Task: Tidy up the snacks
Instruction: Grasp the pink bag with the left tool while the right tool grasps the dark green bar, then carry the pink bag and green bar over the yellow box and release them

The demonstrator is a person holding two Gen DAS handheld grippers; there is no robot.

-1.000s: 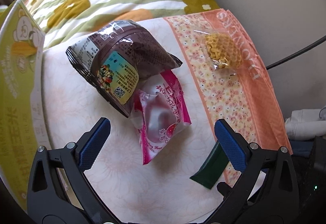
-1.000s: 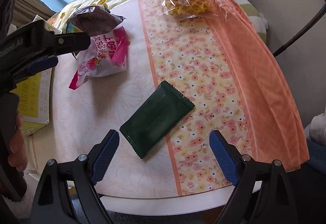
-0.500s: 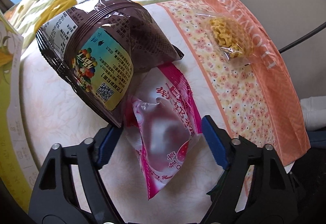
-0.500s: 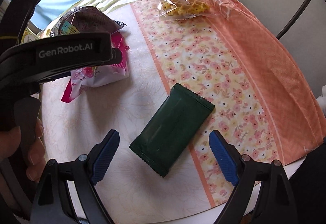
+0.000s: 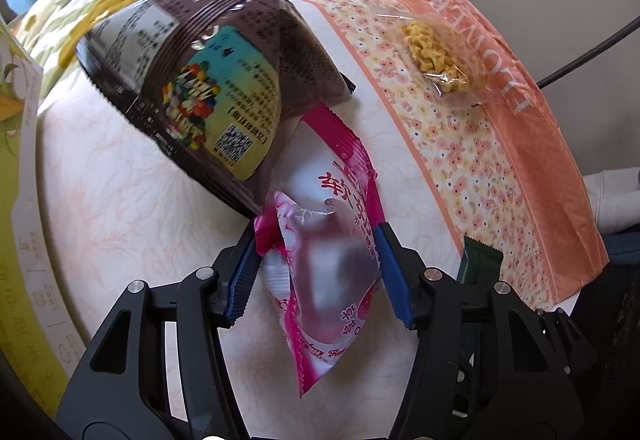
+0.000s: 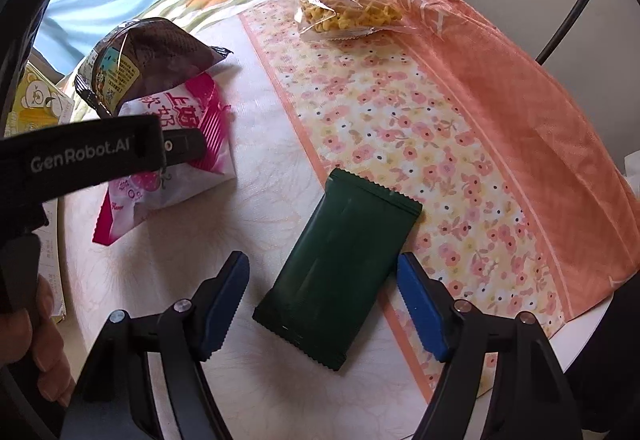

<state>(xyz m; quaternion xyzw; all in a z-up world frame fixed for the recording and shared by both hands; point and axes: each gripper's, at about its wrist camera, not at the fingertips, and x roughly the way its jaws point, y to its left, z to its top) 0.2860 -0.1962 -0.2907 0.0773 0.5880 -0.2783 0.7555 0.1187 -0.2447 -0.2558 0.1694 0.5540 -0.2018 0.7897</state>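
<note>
On the round white table (image 6: 260, 87) beside the bed, half draped in a peach floral cloth (image 6: 460, 127), a person works two handheld grippers over scattered snacks. The biggest risk sits with the puffy dark brown chocolate-candy bag (image 5: 208, 79), which overlaps the far end of the pink-and-white crinkly strawberry sweet packet (image 5: 320, 240): lifting the pink packet could drag or tip the brown bag toward the yellow-green cardboard box (image 5: 16, 199) at the table's left. The left gripper (image 5: 316, 272) has just been closing, and its blue pads now press the pink packet's sides; soft film may slip or crumple. That packet's long axis runs from the near edge up toward the brown bag. The flat dark green foil wrapper (image 6: 340, 272) lies half on the cloth's border, its long axis slanting from near-left to far-right. The right gripper (image 6: 320, 300) has also been closing; its jaws straddle the wrapper's near half at a middling gap, the right pad near its edge, the left apart. A thin, flat wrapper may slide out. The clear bag of yellow noodle snack (image 6: 348, 11) waits far off.
</note>
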